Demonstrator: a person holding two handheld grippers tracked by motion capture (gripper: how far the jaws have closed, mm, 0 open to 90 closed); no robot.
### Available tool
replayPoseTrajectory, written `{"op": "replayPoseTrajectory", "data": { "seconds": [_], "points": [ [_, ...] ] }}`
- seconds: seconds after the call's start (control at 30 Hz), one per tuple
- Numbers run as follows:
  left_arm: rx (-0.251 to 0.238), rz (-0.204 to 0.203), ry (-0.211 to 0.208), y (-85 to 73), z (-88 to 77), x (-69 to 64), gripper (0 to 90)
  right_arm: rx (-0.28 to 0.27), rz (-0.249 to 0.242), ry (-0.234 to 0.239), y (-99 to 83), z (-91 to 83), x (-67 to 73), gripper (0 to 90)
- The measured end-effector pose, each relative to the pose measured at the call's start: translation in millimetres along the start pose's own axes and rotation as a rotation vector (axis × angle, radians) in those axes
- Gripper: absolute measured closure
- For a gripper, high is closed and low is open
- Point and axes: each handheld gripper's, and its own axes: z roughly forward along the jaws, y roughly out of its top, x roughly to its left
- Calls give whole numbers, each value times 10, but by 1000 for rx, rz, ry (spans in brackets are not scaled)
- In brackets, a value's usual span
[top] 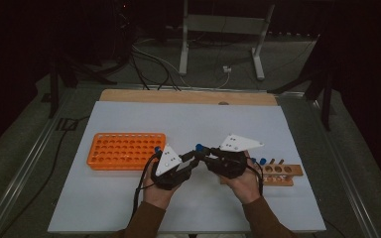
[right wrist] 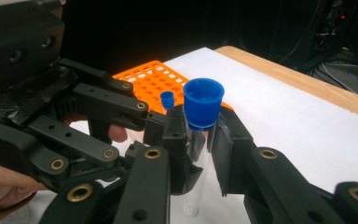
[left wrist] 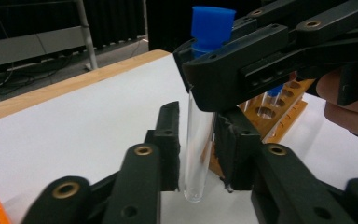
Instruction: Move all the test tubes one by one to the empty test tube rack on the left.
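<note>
Clear, round-bottomed glass tube (left wrist: 199, 140) with blue plastic cap (right wrist: 203, 101); right hand-held gripper (right wrist: 199, 140) clamps its neck; left hand-held gripper (left wrist: 196, 147) clamps its lower body.

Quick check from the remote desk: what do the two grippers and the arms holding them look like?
Both grippers, left and right, are black, built of jointed links with brass-coloured pivot rings and flat dark pads. Each carries a pale grey three-cornered plate dotted with small holes. A black cable trails from the left one. The sleeves are brown.
</note>
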Motion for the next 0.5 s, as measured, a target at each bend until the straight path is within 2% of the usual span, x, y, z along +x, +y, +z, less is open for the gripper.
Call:
{"op": "replayPoseTrajectory", "data": {
  "seconds": [0.1, 0.13, 0.17, 0.2, 0.23, 0.27, 0.3, 0.4, 0.5],
  "points": [
    [1, 9, -7, -9, 3, -7, 779, 6, 0, 5, -9, 0, -3, 759],
    [2, 9, -5, -11, 5, -9, 781, 2, 0, 15, -16, -14, -17, 721],
    [4, 11, -2, -11, 6, -9, 781, 2, 0, 15, -16, -14, -17, 721],
    [7, 8, -2, -13, 6, -1, 782, -12, 11, 31, -17, -42, -42, 626],
    [8, 7, 0, -15, 6, 5, 782, -12, 11, 31, -17, -42, -42, 626],
    [8, 1, 7, -20, -2, 25, 782, -22, 19, 28, -14, -74, -66, 504],
    [8, 1, 7, -20, -2, 25, 783, -22, 19, 28, -14, -74, -66, 504],
    [3, -17, 19, -32, -29, 61, 782, -31, 29, 8, -18, -142, -121, 304],
    [-3, -32, 32, -47, -70, 111, 782, -33, 28, -25, -25, -183, -142, 228]
  ]
}}
